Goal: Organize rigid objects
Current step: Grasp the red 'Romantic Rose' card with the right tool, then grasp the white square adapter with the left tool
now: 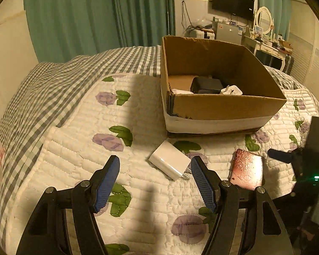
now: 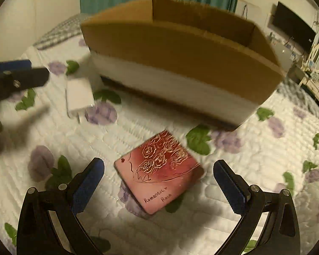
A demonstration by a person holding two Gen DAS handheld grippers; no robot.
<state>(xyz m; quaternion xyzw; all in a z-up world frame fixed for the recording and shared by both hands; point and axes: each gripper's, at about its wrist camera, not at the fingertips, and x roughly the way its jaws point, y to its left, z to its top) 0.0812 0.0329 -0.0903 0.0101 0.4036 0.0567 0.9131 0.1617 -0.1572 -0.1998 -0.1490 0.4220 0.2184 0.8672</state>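
Pink tin (image 2: 159,173): flat, square, rounded corners, embossed roses, script "Romantic Rose". It lies on the bed quilt (image 2: 255,170), near side of the cardboard box (image 2: 180,63), turned diagonal. Right tongs (image 2: 158,175) spread wide, one finger either side of the tin, gripping nothing. White charger (image 1: 170,159) lies on the quilt left of the tin, prongs toward the near side, just ahead of the left tongs (image 1: 155,166), which are also wide open and empty. Only the left wrist view sees inside the box: black adapter (image 1: 206,85), white plug (image 1: 231,90). Only the right wrist view resolves the tin's lettering; box and charger are blurred there.
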